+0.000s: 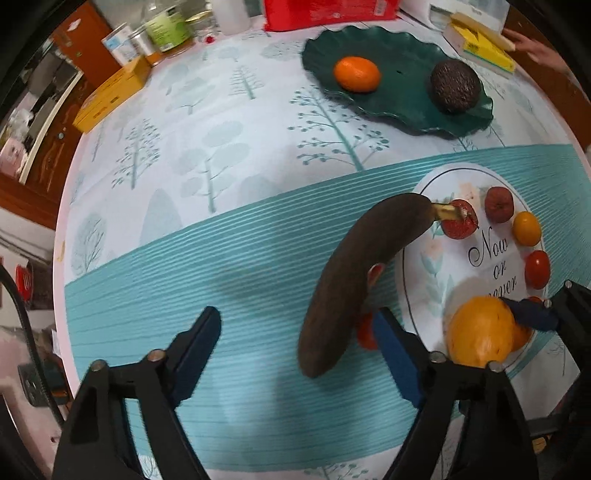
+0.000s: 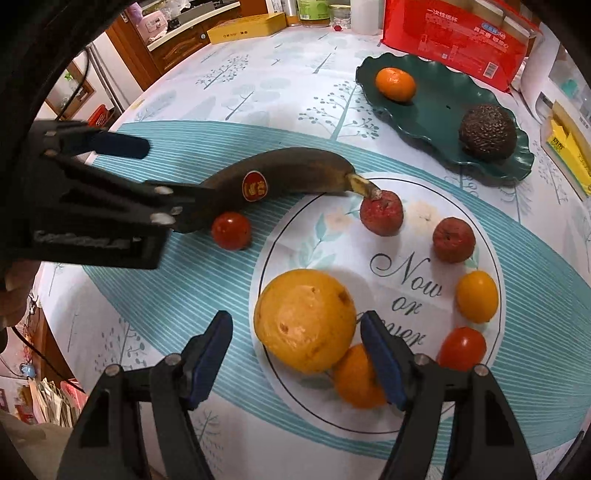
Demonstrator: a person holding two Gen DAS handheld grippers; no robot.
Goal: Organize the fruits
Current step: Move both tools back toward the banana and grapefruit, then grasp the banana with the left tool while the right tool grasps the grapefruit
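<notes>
Green dish [image 2: 443,107] holds tangerine [image 2: 395,84], avocado [image 2: 487,132]. Left claw [image 1: 295,332] agape beside banana [image 1: 351,280]; right claw [image 2: 295,339] agape around orange [image 2: 304,320].

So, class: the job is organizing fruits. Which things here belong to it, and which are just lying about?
Job: banana, big orange, cherry tomato, green plate holding a mandarin and avocado.

Lying about: red package, yellow box, jars.
</notes>
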